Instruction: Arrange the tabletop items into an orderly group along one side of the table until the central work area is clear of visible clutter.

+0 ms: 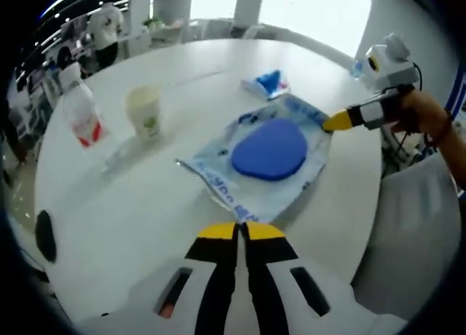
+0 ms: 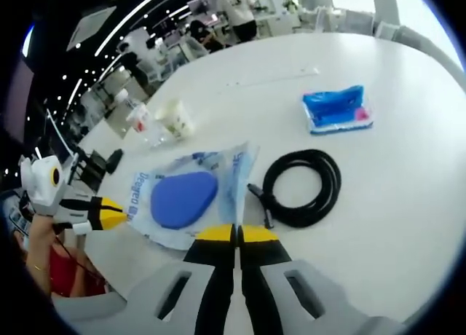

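Observation:
A clear plastic bag [image 1: 298, 124] [image 2: 229, 167] with blue print holds a flat blue oval pad [image 1: 269, 149] [image 2: 182, 196] and lies in the middle of the round white table [image 1: 145, 204] [image 2: 408, 204]. My left gripper [image 1: 241, 231] [image 2: 111, 215] has its jaws together at the bag's near edge, apparently pinching it. My right gripper [image 2: 237, 234] [image 1: 336, 121] is shut at the opposite edge, its yellow tips on the bag's corner. A black coiled cable [image 2: 302, 186] lies just beside the bag.
A pale paper cup [image 1: 144, 109] [image 2: 175, 118] and a clear bottle with a red label [image 1: 84, 116] [image 2: 138, 120] stand near one table edge. A blue packet [image 1: 266, 84] [image 2: 336, 109] lies further off. A small black object [image 1: 45, 234] sits at the rim. People stand in the background.

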`<state>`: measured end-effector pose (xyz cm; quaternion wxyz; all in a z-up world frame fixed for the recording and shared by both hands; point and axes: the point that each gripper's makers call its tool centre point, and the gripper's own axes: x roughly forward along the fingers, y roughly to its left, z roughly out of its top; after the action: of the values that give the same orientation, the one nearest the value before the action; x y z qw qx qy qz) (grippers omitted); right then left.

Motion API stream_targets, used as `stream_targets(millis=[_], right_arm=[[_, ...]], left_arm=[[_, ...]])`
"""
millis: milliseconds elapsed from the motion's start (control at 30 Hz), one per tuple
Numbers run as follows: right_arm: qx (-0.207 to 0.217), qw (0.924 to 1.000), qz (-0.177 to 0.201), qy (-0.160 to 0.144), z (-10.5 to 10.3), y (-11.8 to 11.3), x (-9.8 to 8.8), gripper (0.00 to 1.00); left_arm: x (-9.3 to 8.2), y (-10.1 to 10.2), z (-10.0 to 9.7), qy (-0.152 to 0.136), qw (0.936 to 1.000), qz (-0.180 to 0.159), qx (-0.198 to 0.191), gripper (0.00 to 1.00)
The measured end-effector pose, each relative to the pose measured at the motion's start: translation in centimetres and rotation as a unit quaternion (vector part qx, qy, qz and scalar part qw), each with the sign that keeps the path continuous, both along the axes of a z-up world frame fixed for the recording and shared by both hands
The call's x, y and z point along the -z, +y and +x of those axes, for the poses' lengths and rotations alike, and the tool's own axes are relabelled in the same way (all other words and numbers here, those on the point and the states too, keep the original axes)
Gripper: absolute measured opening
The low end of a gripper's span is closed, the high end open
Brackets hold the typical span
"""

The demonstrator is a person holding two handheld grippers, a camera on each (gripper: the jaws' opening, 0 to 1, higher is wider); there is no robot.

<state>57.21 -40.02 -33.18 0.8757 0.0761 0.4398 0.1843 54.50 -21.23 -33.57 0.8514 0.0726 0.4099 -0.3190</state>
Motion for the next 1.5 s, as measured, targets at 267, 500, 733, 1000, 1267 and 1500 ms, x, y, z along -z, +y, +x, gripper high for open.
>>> stream_targets(millis=[267, 500, 733, 1000, 1267, 1500], right_arm=[[0.007, 0.9999, -0.008, -0.008, 2.5, -1.3, -0.2, 0.01], [0.006, 0.9997, -0.020, -0.012, 4.7, -2.2, 0.0, 0.01], [0.004, 0.9995, -0.029, -0.014, 7.0, -2.4, 0.5, 0.01], [0.012, 0.9994, -0.024, -0.020, 10.2, -2.8, 0.8, 0.01], [0.022, 0.9993, -0.020, -0.024, 12.4, -3.1, 1.5, 0.01], [0.032, 0.9991, -0.016, -0.023, 14.2, -3.2, 2.6, 0.01]], left_arm=[[-0.3, -1.2, 2.5, -0.009, 0.9999, -0.014, -0.006, 0.00], [-0.1, -2.1, 4.5, -0.008, 0.9994, -0.030, -0.016, 0.00], [0.1, -2.1, 7.0, -0.018, 0.9988, -0.026, -0.038, 0.00], [0.5, -2.6, 9.5, -0.025, 0.9977, -0.034, -0.053, 0.00], [1.3, -2.7, 12.3, -0.026, 0.9965, -0.039, -0.069, 0.00], [2.7, -2.9, 13.8, -0.026, 0.9963, -0.034, -0.075, 0.00]])
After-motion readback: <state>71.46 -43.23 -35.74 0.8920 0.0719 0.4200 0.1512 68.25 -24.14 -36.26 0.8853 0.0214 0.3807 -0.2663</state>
